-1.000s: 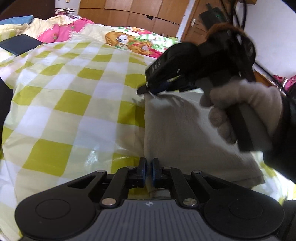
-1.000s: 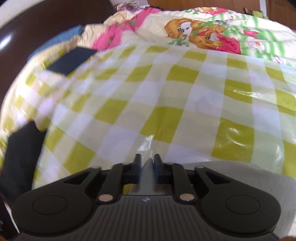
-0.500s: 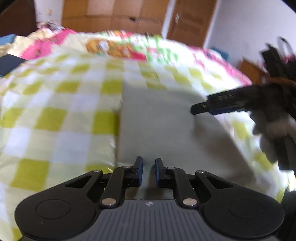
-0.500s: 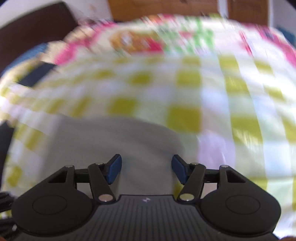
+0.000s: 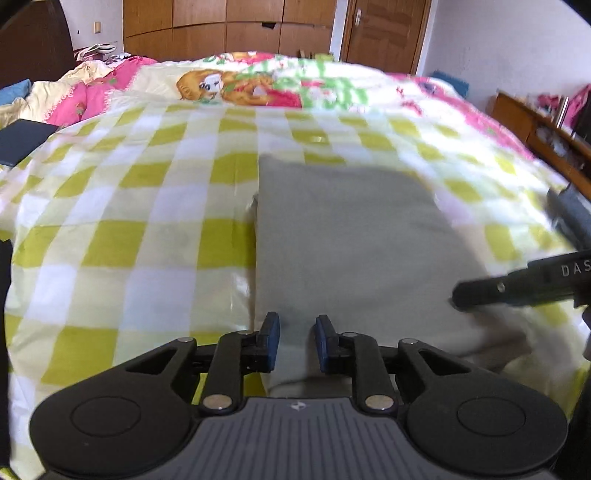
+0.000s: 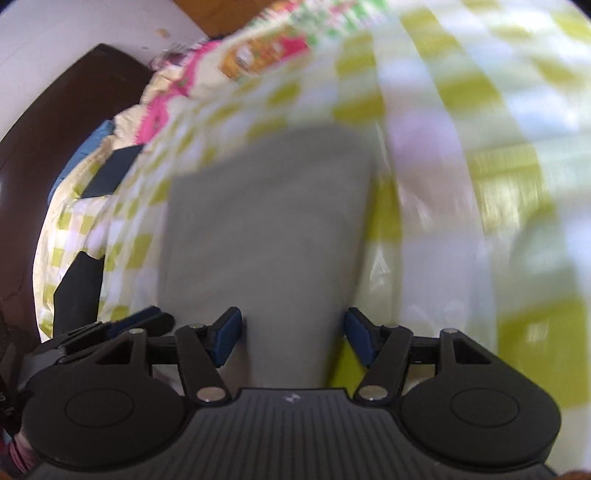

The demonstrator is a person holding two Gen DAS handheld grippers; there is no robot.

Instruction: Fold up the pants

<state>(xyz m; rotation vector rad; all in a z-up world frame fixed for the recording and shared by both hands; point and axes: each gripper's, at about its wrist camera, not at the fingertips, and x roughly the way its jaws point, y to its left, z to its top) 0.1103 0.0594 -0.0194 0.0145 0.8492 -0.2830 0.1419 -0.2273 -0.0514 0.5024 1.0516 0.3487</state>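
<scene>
The grey pants (image 5: 351, 240) lie folded into a flat rectangle on the checked bed sheet. My left gripper (image 5: 297, 341) hovers over their near edge. Its jaws are opening, with cloth under the gap and no pad pressing on it. A black finger (image 5: 517, 284) of my right gripper reaches in from the right above the pants' right side. In the blurred right wrist view the pants (image 6: 266, 229) stretch away from my right gripper (image 6: 293, 334), which stands open and wide over their near end. The left gripper's fingers (image 6: 147, 317) show at the lower left there.
A yellow-green checked sheet (image 5: 110, 229) covers the bed, with a floral quilt (image 5: 258, 85) behind it. A dark flat object (image 5: 22, 144) lies at the left and a black garment (image 6: 77, 288) at the sheet's edge. A wooden shelf (image 5: 535, 125) stands on the right, a wardrobe (image 5: 229, 29) behind.
Both grippers have let go of the pants' edge, which now lies flat. The right gripper opened wide, rolled and swung away to the right. The left jaws have parted.
</scene>
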